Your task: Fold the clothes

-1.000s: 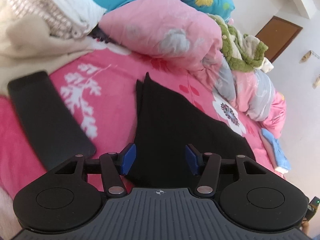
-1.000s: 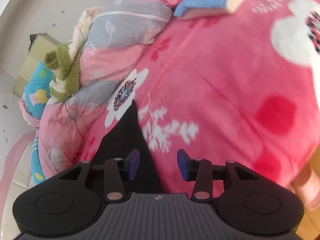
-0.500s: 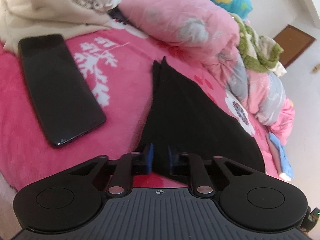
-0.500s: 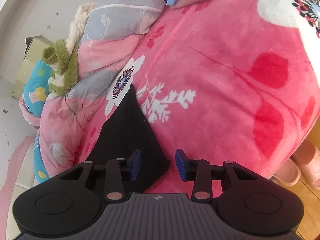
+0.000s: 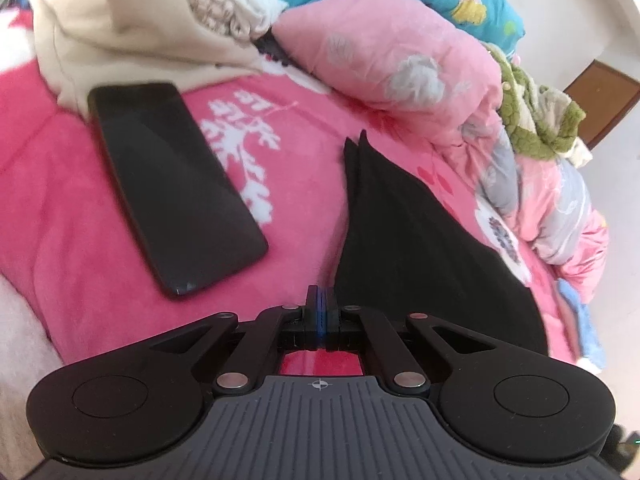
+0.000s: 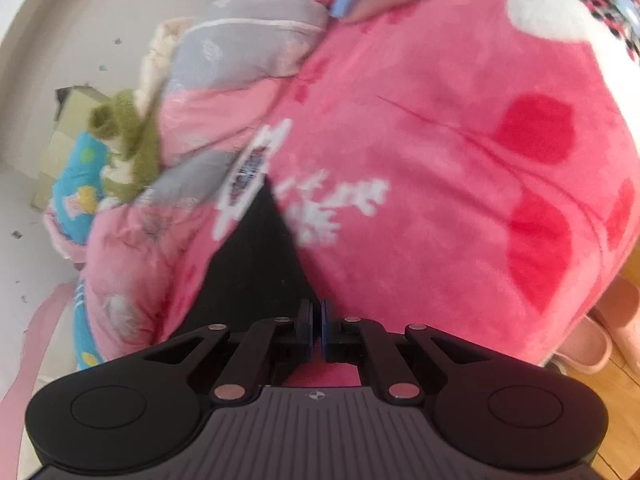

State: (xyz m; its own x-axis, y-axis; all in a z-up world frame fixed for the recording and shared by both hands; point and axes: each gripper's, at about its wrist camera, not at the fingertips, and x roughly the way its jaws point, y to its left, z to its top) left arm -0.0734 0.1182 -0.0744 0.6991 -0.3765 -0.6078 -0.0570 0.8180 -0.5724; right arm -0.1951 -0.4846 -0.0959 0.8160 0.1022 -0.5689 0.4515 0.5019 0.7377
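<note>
A black garment [image 5: 420, 240] lies flat on the pink flowered blanket [image 5: 72, 200], narrowing to a point at its far end. My left gripper [image 5: 321, 300] is at its near left corner, jaws closing the last bit, pads pressed together on the cloth's edge. In the right wrist view the same black garment [image 6: 256, 264] runs away from me to the left. My right gripper [image 6: 317, 312] is closing tight on its near right corner, with only a thin slit between the blue pads.
A black phone [image 5: 172, 200] lies on the blanket left of the garment. Beige and white clothes [image 5: 120, 28] are heaped behind it. A rolled pink quilt [image 5: 392, 60] and green fleece [image 5: 536, 120] border the far side. Pink slippers [image 6: 592, 344] sit on the floor below the bed's edge.
Both grippers came down to the garment's near corners and went from open to shut on them, the left first, the right in the last half second.
</note>
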